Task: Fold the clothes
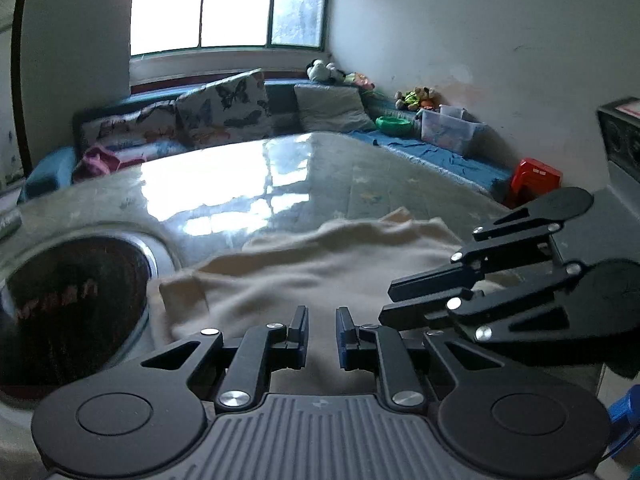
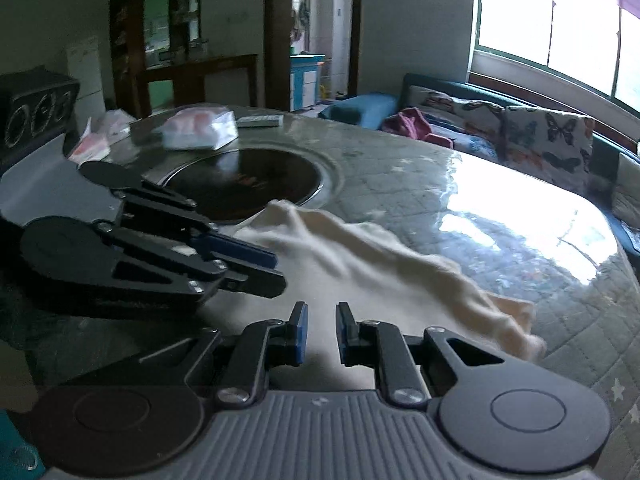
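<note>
The cream garment (image 1: 320, 280), a soft, matte knit, lies rumpled on the table (image 1: 248, 176) in long ridges and shallow folds, its near part running under both grippers. In the right wrist view the same cloth (image 2: 360, 264) stretches away toward the far right, ending in a crumpled corner near the table's edge.

The table wears a quilted, pale green cover with small stars under a glossy clear sheet that throws back the window's glare. A round, dark hotplate (image 2: 256, 184) with a metal rim is sunk into the tabletop; the garment's far left edge touches or overlaps that rim.

The left gripper (image 1: 322, 332) has black metal links and blue-faced pads; its jaws stand a narrow gap apart with cloth showing between them, and whether the pads pinch it I cannot tell. The right gripper (image 2: 322, 330) shows the same: a narrow gap, cream cloth in it, grip unclear. Each gripper appears side-on in the other's view, low over the garment.

Beyond the table, butterfly-print cushions (image 1: 224, 108) lean along a blue-covered bench under the window (image 1: 228, 4). A clear plastic box (image 1: 448, 128), a green bowl (image 1: 394, 125) and stuffed toys (image 1: 416, 98) sit on the bench by the wall. Plastic-wrapped packets (image 2: 200, 128) and a remote control (image 2: 260, 121) lie on the table beyond the hotplate.
</note>
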Demonstrator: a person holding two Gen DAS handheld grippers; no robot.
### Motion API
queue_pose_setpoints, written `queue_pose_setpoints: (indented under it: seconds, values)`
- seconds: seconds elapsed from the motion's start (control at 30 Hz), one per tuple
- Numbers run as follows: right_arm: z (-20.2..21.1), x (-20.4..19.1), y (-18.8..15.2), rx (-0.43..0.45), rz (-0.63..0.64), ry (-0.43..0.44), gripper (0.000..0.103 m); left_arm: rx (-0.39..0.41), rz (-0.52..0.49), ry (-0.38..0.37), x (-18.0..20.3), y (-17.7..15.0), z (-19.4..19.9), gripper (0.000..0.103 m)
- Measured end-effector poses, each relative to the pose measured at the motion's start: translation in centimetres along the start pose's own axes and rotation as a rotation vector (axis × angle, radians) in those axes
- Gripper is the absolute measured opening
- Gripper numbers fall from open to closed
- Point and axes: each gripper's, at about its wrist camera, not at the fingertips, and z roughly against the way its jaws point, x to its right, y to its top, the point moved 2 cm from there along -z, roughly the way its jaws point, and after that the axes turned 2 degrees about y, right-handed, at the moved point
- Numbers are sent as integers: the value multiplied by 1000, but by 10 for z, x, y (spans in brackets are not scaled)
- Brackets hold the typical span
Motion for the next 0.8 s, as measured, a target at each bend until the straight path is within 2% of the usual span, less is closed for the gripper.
queue_pose_setpoints:
  seconds: [0.13, 0.33, 0.53, 0.8]
  values:
    - [-8, -8, -12, -28, 8, 0, 14, -28, 28, 18, -3, -9, -5, 16]
    - [-2, -3, -11, -20, -16, -1, 17, 8, 87, 23, -13, 4, -5, 16]
    - [-6, -1, -10, -23, -23, -2, 18, -25, 196, 91, -42, 1, -23, 18]
    - [-8, 0, -9, -31, -21, 6, 19, 19, 247, 112, -58, 9, -11, 17]
